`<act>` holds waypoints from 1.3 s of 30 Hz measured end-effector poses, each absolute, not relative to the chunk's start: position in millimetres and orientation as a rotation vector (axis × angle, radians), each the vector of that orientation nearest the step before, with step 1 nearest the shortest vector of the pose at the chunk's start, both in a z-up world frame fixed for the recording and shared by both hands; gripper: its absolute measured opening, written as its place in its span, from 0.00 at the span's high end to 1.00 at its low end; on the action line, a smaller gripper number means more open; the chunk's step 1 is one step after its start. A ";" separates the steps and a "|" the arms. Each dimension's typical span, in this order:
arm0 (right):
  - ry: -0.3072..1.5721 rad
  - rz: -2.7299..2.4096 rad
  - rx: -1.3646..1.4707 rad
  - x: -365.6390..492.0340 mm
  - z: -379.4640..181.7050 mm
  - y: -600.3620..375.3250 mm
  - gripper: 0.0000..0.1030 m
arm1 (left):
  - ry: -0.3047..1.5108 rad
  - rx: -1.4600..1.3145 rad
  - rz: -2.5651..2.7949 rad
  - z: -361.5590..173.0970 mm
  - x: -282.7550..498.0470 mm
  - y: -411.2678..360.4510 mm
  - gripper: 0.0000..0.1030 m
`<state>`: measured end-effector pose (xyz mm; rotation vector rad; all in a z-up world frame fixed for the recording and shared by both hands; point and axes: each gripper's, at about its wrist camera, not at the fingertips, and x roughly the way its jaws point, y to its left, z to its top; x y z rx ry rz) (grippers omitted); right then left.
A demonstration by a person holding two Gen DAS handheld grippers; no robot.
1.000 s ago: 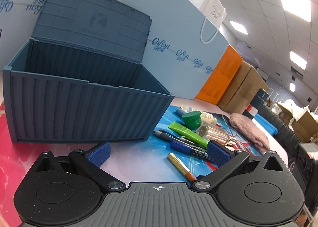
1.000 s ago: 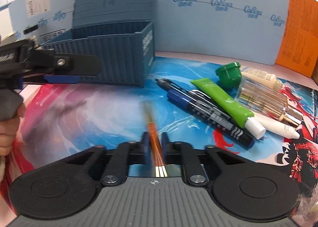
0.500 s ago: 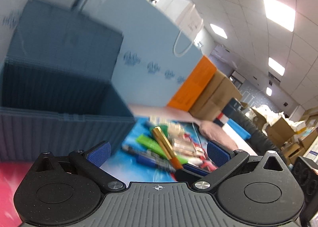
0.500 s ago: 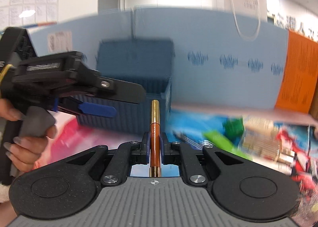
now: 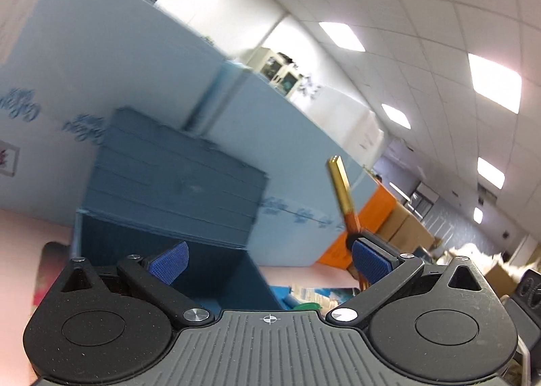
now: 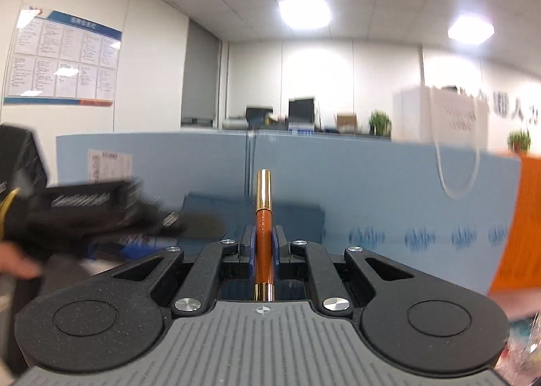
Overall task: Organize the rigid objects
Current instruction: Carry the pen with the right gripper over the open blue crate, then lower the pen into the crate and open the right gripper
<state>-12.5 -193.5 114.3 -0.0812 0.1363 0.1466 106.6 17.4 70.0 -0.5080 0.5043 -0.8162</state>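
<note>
Clamped between the blue pads of the right gripper (image 6: 263,244), an orange pen (image 6: 263,244) with gold ends is held lengthwise along the fingers, its gold cap pointing forward and upward past the fingertips. The blue storage box (image 6: 252,217) is taken as the landmark: the pen is seen in front of and above it in the right wrist view, with the box's raised lid just behind the cap. To the left of the box in that view, the left gripper (image 6: 101,220) is seen blurred, carried by a hand (image 6: 17,262) at the frame edge (only part of the hand shows).

In the left wrist view, the left gripper's fingers (image 5: 169,261) are spread wide with nothing between them, and the open box (image 5: 175,217) is seen straight ahead, its lid tilted back against a pale blue partition (image 5: 118,81). The pen (image 5: 343,195) is seen to the right of the box, tilted, its lower end hidden behind the right-hand blue pad. A strip of counter (image 5: 304,276) shows to the right of the box, where a few blurred items lie.
</note>
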 end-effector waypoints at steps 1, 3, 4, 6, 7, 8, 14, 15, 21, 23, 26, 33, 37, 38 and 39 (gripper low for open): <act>0.130 0.151 -0.100 -2.0 114.2 -190.5 0.91 | 0.508 -0.535 -0.801 69.2 112.0 24.0 0.00; 0.119 0.175 -0.167 16.5 111.7 -183.0 0.91 | 0.512 -0.592 -0.768 66.2 119.4 37.2 0.00; 0.120 0.206 -0.210 22.3 110.2 -177.3 0.91 | 0.522 -0.617 -0.757 64.0 123.7 42.8 0.00; 0.121 0.281 -0.333 36.4 103.1 -168.9 0.91 | 0.545 -0.651 -0.757 60.1 131.6 49.1 0.00; 0.131 0.298 -0.404 43.2 98.5 -163.5 0.91 | 0.559 -0.663 -0.761 57.8 135.5 50.9 0.00; 0.145 0.308 -0.465 49.1 93.8 -159.0 0.91 | 0.570 -0.677 -0.760 55.9 140.8 51.3 0.00; 0.285 0.364 -0.650 80.6 76.1 -151.6 0.91 | 0.581 -0.733 -0.702 46.7 153.7 64.3 0.00; 0.313 0.373 -0.686 85.8 74.0 -150.5 0.91 | 0.582 -0.746 -0.701 45.8 155.2 65.8 0.00; 0.492 0.470 -0.856 97.6 64.2 -136.9 0.91 | 0.605 -0.767 -0.693 41.6 163.7 63.8 0.00; 0.550 0.493 -0.864 106.9 63.7 -132.7 0.91 | 0.615 -0.762 -0.702 40.3 164.0 63.1 0.00; 0.629 0.525 -0.853 115.7 65.5 -130.2 0.91 | 0.630 -0.754 -0.712 36.5 163.3 62.2 0.00; 0.782 0.577 -0.827 141.7 57.9 -127.4 0.91 | 0.647 -0.745 -0.722 33.9 164.3 58.7 0.00; 0.865 0.577 -0.800 152.5 53.6 -127.9 0.91 | 0.653 -0.741 -0.734 34.2 164.4 57.7 0.00; 0.879 0.572 -0.800 155.0 52.0 -128.1 0.91 | 0.658 -0.741 -0.737 33.6 165.0 56.8 0.00; 0.893 0.565 -0.802 160.3 50.0 -124.2 0.91 | 0.663 -0.740 -0.739 33.3 165.4 55.9 0.00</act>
